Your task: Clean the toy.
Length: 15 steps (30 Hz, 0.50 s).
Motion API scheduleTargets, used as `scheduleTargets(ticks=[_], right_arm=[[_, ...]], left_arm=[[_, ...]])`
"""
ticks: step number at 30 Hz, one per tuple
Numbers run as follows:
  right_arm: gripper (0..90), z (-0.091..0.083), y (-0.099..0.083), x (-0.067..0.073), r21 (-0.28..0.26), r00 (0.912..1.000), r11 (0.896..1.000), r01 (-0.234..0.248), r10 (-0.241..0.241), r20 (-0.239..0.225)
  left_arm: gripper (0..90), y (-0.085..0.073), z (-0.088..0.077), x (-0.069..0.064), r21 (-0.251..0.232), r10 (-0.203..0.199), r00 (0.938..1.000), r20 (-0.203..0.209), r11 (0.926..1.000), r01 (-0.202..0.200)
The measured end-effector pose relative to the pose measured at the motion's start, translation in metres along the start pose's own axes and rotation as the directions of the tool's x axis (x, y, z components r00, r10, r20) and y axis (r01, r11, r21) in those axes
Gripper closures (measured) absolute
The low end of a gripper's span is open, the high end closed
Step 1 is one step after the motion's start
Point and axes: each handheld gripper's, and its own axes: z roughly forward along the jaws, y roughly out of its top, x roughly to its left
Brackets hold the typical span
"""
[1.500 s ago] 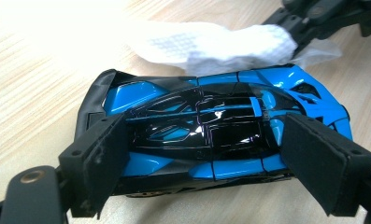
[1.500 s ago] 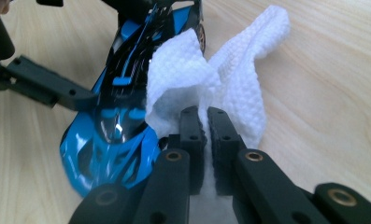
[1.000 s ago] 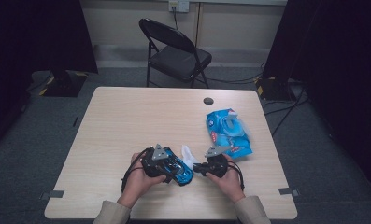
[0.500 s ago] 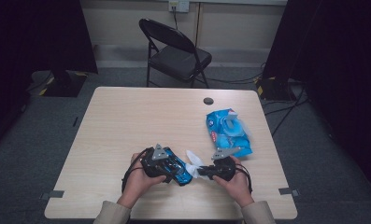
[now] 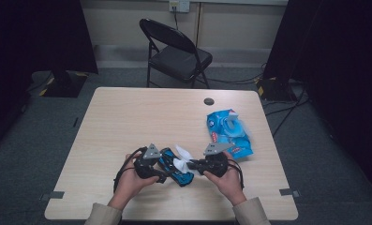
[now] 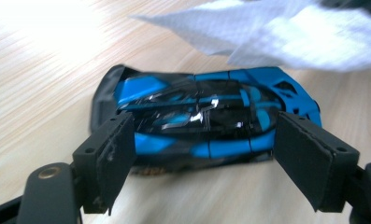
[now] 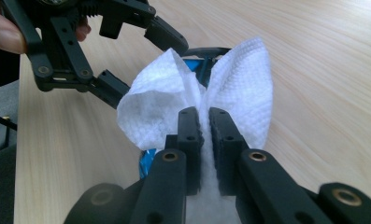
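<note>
My left hand-held gripper (image 5: pixel 167 169) straddles the blue and black toy car (image 6: pixel 206 116) on the table (image 5: pixel 127 117), near my edge; its jaws have just been closing, yet the pads stand beside the flanks and I cannot tell that they press. My right hand-held gripper (image 7: pixel 204 123) is clenched on a white wipe (image 7: pixel 241 93), held over the car. The car looks light, stiff and glossy, likely slippery, so its 2 flat flanks suit best. The wipe is limp. Pale wood-grain top; a blue wipe pack (image 5: pixel 228 131) lies well apart, a folding chair (image 5: pixel 176 51) beyond.
</note>
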Motion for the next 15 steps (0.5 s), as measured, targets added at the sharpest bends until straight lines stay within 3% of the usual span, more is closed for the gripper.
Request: scheduleTargets(ticks=[7,15], right_arm=[[84.8,0.025,0.014,0.015,-0.016,0.9967,0.999,0.028,-0.029,-0.076],[85.2,0.064,0.026,0.043,-0.005,0.9825,0.998,0.058,-0.058,-0.177]], left_arm=[[23.5,-0.012,-0.037,0.017,-0.02,-0.037,0.9984,-0.042,0.9992,0.036],[25.4,-0.03,-0.066,0.034,-0.032,-0.097,0.991,-0.093,0.995,0.094]])
